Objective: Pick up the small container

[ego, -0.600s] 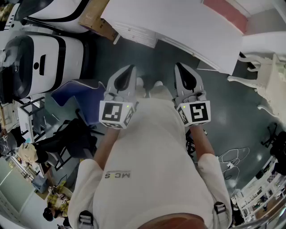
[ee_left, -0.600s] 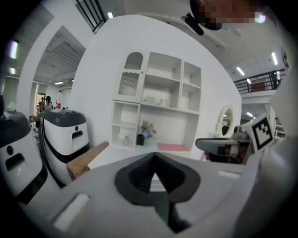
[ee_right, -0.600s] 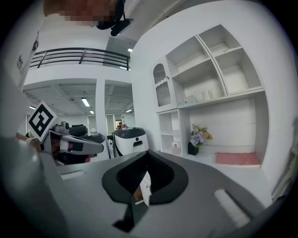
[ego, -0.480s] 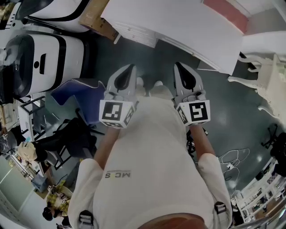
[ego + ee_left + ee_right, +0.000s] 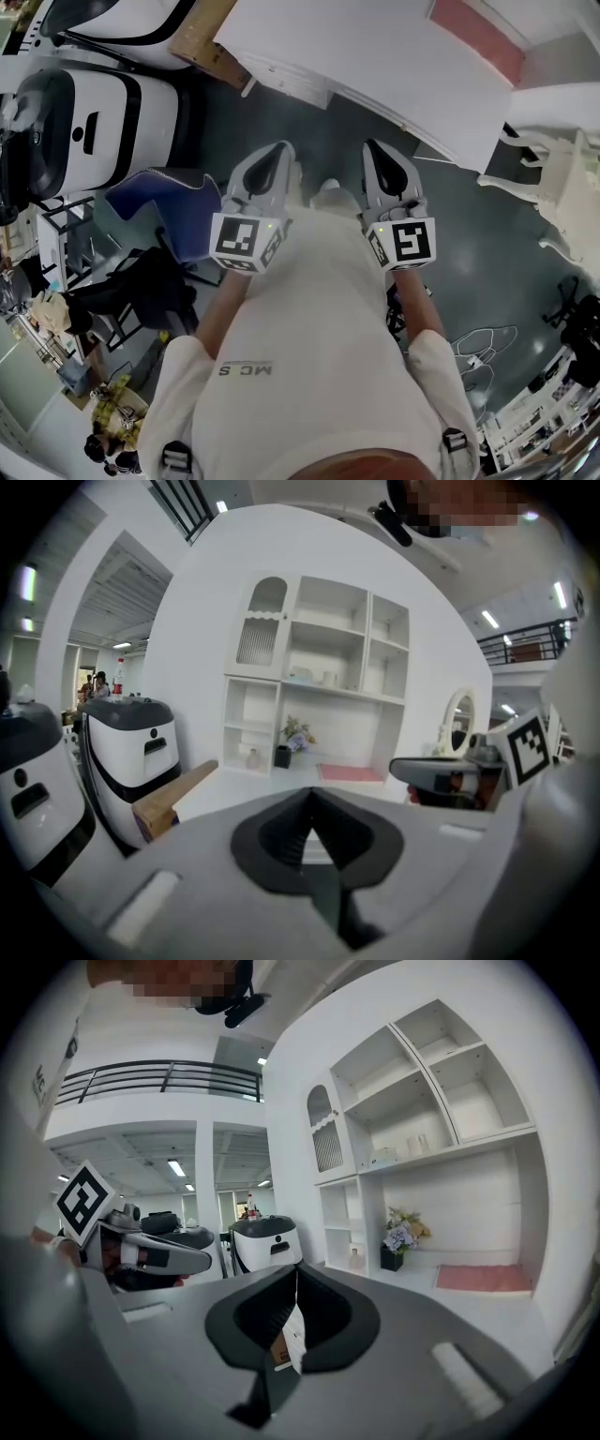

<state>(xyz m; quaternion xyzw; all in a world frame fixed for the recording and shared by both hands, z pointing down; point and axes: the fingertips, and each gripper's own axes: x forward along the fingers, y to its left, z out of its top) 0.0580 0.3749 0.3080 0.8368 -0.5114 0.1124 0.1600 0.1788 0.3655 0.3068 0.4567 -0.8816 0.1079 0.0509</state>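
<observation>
Short of the white table (image 5: 375, 56), the left gripper (image 5: 278, 152) and right gripper (image 5: 373, 152) are held side by side, each with its jaws together and nothing between them. Well apart from both, the small container (image 5: 253, 758) stands upright in the shelf unit's (image 5: 323, 653) lower left compartment, near a dark flower pot (image 5: 282, 756).
</observation>
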